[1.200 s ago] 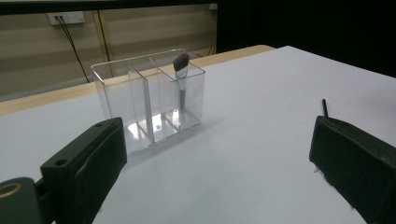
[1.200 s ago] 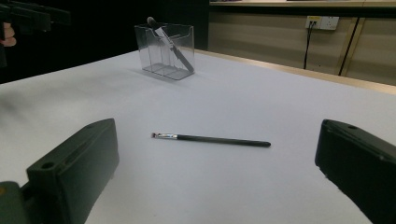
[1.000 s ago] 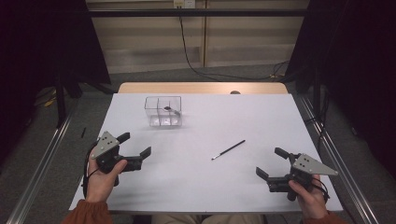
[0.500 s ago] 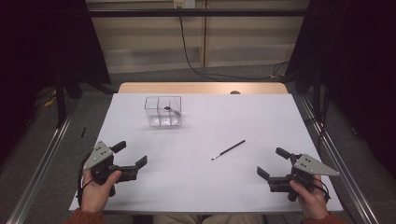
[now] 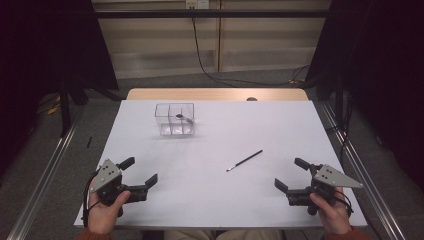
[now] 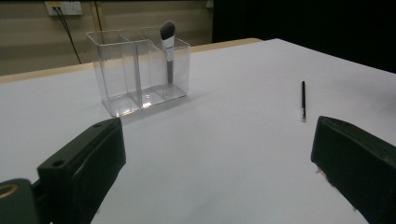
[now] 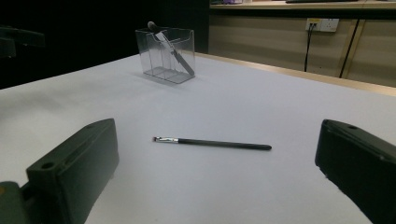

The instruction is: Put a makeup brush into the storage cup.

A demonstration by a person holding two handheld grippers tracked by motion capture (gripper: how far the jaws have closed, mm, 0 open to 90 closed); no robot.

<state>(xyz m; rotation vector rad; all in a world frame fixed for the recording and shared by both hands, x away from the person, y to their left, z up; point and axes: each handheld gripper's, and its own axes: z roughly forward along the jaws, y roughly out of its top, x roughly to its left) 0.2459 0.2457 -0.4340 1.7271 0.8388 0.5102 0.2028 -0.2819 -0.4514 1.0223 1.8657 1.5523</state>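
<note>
Left gripper [image 5: 139, 171] has drawn back toward the near table edge since the earlier frames; right gripper [image 5: 291, 174] roughly unchanged. Both have jaws spread wide, holding nothing. Thin black brush [image 5: 244, 160] lies flat on the white table [image 5: 280, 125], between the grippers, nearer the right one, nothing blocking it. Clear organizer [image 5: 174, 119] stands farther back, a makeup brush [image 6: 167, 51] upright in an end compartment. Dark curtains and a cable-strung wall lie behind.

A black cable [image 5: 207, 60] runs down the back wall.
</note>
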